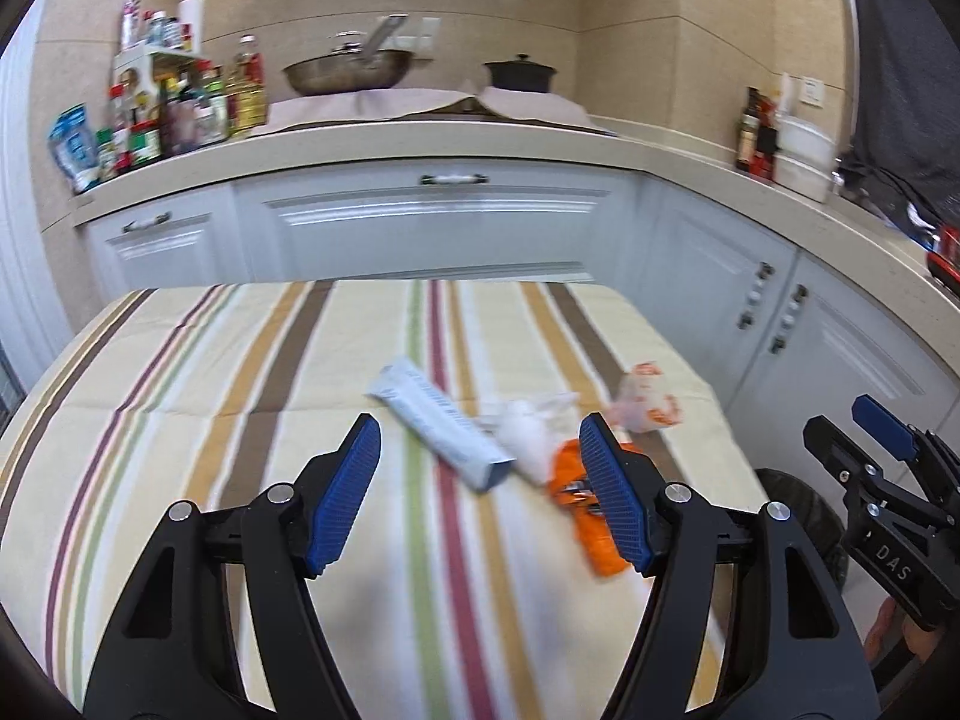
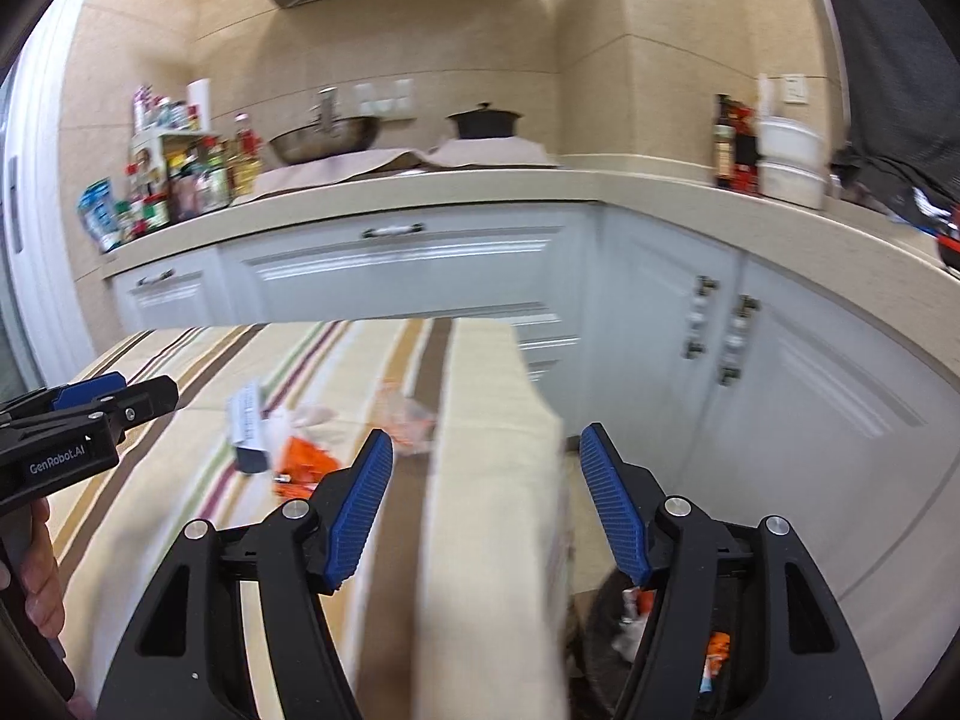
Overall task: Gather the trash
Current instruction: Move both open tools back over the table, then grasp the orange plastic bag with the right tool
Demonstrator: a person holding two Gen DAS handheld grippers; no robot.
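Trash lies on a striped tablecloth [image 1: 240, 372]: a white and blue carton [image 1: 438, 423], a crumpled white tissue [image 1: 528, 432], an orange wrapper [image 1: 585, 516] and a clear orange-printed wrapper [image 1: 645, 402]. My left gripper [image 1: 480, 486] is open and empty just short of the carton and tissue. My right gripper [image 2: 486, 498] is open and empty over the table's right edge [image 2: 498, 480]. A dark bin [image 2: 636, 630] below it holds wrappers. The same trash shows in the right wrist view: the carton [image 2: 249, 426], the orange wrapper [image 2: 303, 462].
A beige counter [image 1: 420, 144] runs behind and to the right over white cabinets [image 1: 432, 228]. It holds bottles [image 1: 174, 102], a wok [image 1: 351, 72], a black pot [image 1: 519, 75] and white containers [image 1: 804, 156].
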